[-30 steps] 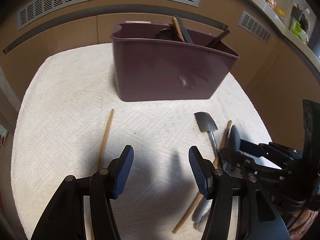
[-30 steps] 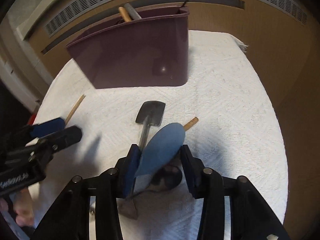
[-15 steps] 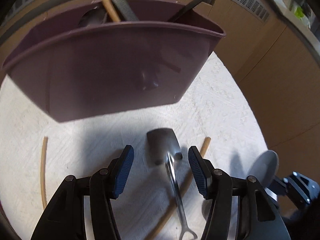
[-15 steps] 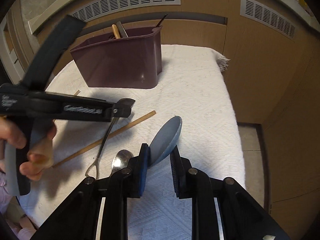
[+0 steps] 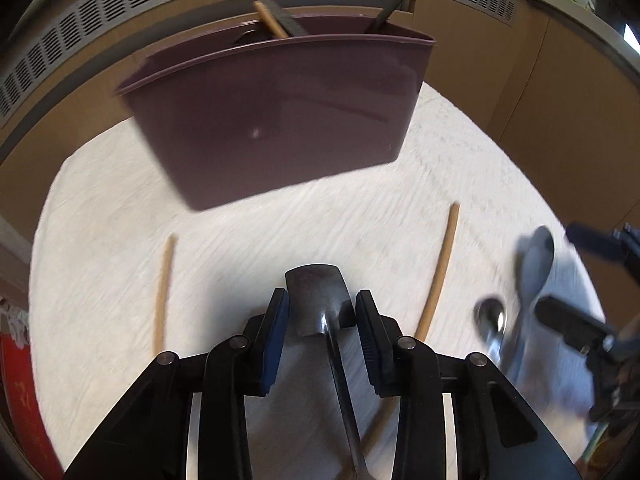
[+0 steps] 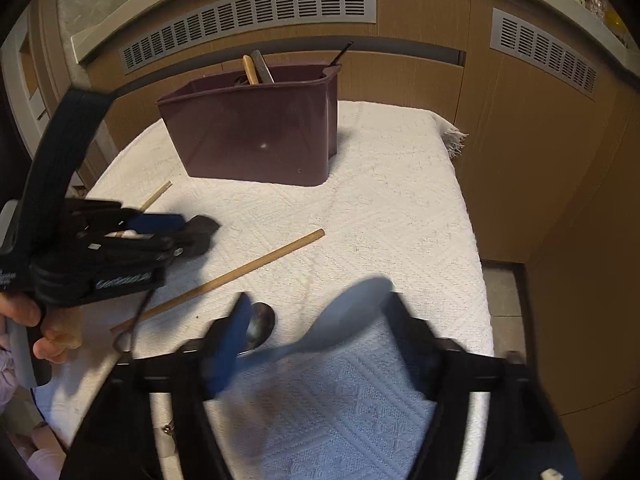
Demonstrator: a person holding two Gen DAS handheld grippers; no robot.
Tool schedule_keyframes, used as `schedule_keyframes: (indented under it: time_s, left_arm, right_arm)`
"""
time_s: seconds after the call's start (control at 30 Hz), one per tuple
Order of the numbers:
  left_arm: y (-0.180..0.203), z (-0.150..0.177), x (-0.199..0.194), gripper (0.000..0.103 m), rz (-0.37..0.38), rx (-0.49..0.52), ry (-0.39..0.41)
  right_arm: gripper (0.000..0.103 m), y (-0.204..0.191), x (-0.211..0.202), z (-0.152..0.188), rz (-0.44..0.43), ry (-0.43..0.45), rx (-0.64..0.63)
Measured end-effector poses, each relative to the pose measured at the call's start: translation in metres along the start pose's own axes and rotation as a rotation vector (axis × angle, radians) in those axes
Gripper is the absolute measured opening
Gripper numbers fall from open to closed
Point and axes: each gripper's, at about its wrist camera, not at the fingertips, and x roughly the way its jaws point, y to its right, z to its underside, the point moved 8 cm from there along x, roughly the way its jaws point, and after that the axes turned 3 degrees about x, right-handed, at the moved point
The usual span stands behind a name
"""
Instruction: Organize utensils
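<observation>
My left hand-held gripper (image 5: 322, 314) has narrowed on the metal spatula (image 5: 318, 304), its pads flanking the blade; whether they grip it yet I cannot tell. The spatula's handle runs back toward me between the fingers, its long axis aimed at the purple caddy (image 5: 280, 120) straight ahead on the bench, so the left hand is the nearer one. My right hand-held gripper (image 6: 316, 320) now stands wide, and the blue spoon (image 6: 344, 320) it pinched half a second ago lies loose between its fingers, beside a metal spoon (image 6: 260, 326). Two chopsticks (image 5: 436, 276) remain on the white cloth (image 6: 400, 200).
</observation>
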Motion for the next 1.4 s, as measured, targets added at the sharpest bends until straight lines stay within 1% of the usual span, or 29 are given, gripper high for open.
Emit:
schedule_keyframes:
  time_s: [0.03, 0.1, 0.17, 0.23, 0.27, 0.33, 0.4, 0.47, 0.53, 0.6, 0.67, 0.7, 0.8, 0.87, 0.93, 1.03, 1.1, 1.27, 1.4]
  left_arm:
    - [-0.004, 0.006, -0.004, 0.035, -0.003, 0.0, 0.002]
    - [-0.012, 0.022, -0.015, 0.035, 0.002, -0.003, 0.007]
    - [-0.017, 0.032, -0.022, 0.036, 0.009, -0.012, 0.003]
    - [-0.018, 0.048, -0.027, 0.036, 0.009, -0.032, 0.003]
    - [-0.02, 0.056, -0.03, 0.036, 0.011, -0.046, 0.006]
    - [-0.023, 0.064, -0.034, 0.036, 0.026, -0.073, 0.012]
    - [-0.023, 0.068, -0.038, 0.036, 0.045, -0.095, 0.018]
    - [-0.025, 0.077, -0.043, 0.036, 0.066, -0.115, 0.023]
    - [-0.033, 0.079, -0.046, 0.037, 0.082, -0.155, 0.023]
    - [-0.039, 0.079, -0.047, 0.04, 0.087, -0.194, 0.019]
    - [-0.047, 0.08, -0.05, 0.05, 0.071, -0.222, 0.025]
    - [-0.05, 0.081, -0.053, 0.052, 0.062, -0.233, 0.032]
    - [-0.054, 0.08, -0.057, 0.054, 0.055, -0.25, 0.038]
    - [-0.054, 0.077, -0.056, 0.058, 0.051, -0.252, 0.04]
    - [-0.055, 0.078, -0.056, 0.062, 0.051, -0.254, 0.039]
    - [-0.054, 0.077, -0.056, 0.062, 0.056, -0.258, 0.041]
    - [-0.052, 0.075, -0.057, 0.062, 0.06, -0.255, 0.044]
    - [-0.047, 0.076, -0.055, 0.066, 0.065, -0.244, 0.033]
    - [-0.043, 0.078, -0.052, 0.066, 0.07, -0.243, 0.019]
  right_arm:
    - [0.087, 0.0, -0.002, 0.001, 0.013, 0.007, 0.012]
    - [0.087, 0.006, -0.002, 0.002, 0.067, 0.002, 0.051]
    - [0.087, 0.014, 0.0, 0.005, 0.121, -0.026, 0.094]
    - [0.088, 0.023, 0.001, 0.012, 0.158, -0.056, 0.144]
    - [0.09, 0.027, 0.001, 0.017, 0.173, -0.069, 0.168]
    - [0.091, 0.032, 0.0, 0.025, 0.205, -0.09, 0.202]
    - [0.092, 0.035, 0.0, 0.032, 0.236, -0.107, 0.188]
    - [0.094, 0.034, 0.001, 0.037, 0.27, -0.125, 0.148]
    - [0.096, 0.032, 0.001, 0.041, 0.263, -0.135, 0.126]
    - [0.099, 0.029, 0.001, 0.041, 0.238, -0.136, 0.127]
    - [0.102, 0.023, 0.0, 0.039, 0.19, -0.136, 0.157]
    - [0.102, 0.021, 0.002, 0.036, 0.161, -0.14, 0.185]
    - [0.102, 0.013, 0.007, 0.03, 0.137, -0.143, 0.216]
    - [0.102, 0.005, 0.012, 0.024, 0.16, -0.14, 0.192]
    - [0.102, -0.004, 0.019, 0.024, 0.187, -0.161, 0.135]
    - [0.102, -0.016, 0.026, 0.029, 0.223, -0.184, 0.039]
    - [0.102, -0.021, 0.025, 0.035, 0.232, -0.188, -0.014]
    - [0.102, -0.015, 0.006, 0.047, 0.233, -0.172, -0.103]
    - [0.102, 0.001, -0.01, 0.056, 0.278, -0.153, -0.175]
